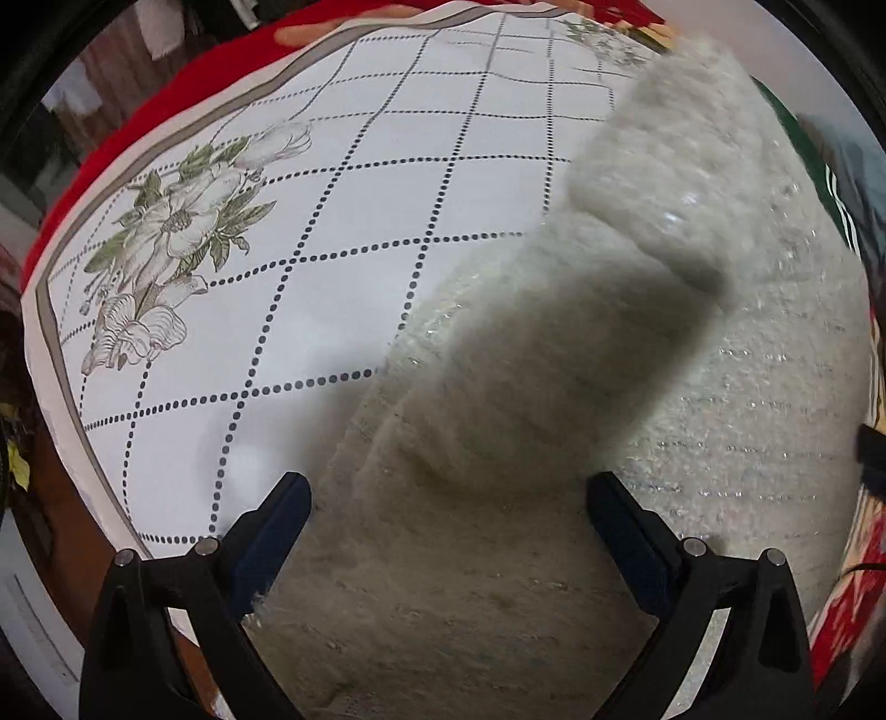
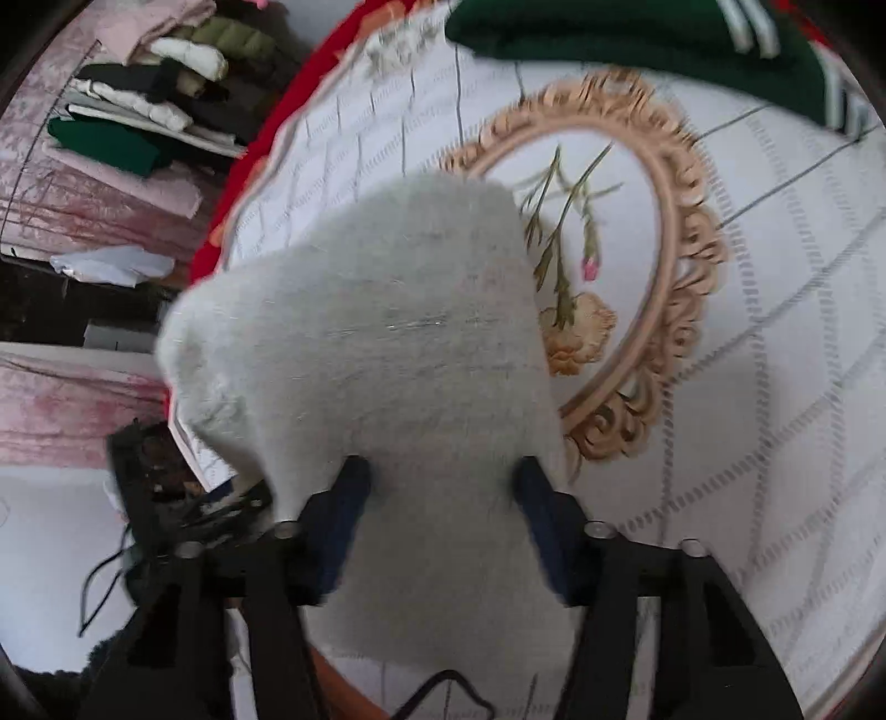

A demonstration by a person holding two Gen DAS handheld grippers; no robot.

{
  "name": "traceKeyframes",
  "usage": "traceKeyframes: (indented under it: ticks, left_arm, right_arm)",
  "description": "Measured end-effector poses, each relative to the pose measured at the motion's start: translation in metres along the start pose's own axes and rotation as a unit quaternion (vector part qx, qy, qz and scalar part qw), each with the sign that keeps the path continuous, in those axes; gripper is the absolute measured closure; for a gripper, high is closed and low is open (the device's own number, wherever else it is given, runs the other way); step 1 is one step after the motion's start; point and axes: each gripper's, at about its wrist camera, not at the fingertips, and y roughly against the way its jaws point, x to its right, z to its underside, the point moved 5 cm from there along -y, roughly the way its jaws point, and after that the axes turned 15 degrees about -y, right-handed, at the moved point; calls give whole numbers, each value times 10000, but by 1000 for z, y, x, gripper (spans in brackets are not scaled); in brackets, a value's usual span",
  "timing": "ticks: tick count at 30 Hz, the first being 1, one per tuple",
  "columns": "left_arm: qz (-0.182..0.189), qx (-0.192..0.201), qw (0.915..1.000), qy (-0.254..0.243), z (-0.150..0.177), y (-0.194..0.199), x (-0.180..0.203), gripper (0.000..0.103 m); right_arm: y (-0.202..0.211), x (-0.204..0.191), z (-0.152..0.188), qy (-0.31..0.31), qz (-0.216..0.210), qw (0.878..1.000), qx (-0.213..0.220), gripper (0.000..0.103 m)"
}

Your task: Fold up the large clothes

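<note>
While my left gripper hovers low over the pale fuzzy sweater, its fingers stand wide apart with nothing between them but knit lying underneath — nothing pinched there. The sweater's body sprawls over the right side of the patterned tablecloth in that view, running away from me toward the far edge, and one raised flap hangs in the air above it, throwing a dark shadow across the knit right ahead of my left fingers. Over on the other side, my right gripper has a flap of the same sweater rising straight up between its fingers, lifted clear of the table; the fabric fills the gap, and I'd judge it clamped, since the cloth stands up from there. Its long axis runs forward along the fingers, its free end pointing away from me toward the table's far left corner. Beyond it lies the tablecloth's ornate oval motif, and a dark green garment sits at the far edge — well apart from my work. My read: the right hand is the one carrying, so the fold turns on laying this flap across the body that lies to the left gripper's front and right.
</note>
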Motion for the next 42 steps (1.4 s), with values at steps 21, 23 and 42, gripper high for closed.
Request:
traceKeyframes:
  ticks: [21,23,42]
  left_arm:
    - [1374,495,9449,2931,88,68,-38,1]
    - [1542,564,9403,2983,80,53,-36,2]
    - [1178,1494,9642,1846,-10,110,-42,87]
  right_arm:
    - [-47,24,1,-1457,-2372,9560,-921,42]
    - [-45,34,11,-1420,-2230,9593,-994,35]
    - [-40,-10,-14,-1120,-3332,9339,-658,43]
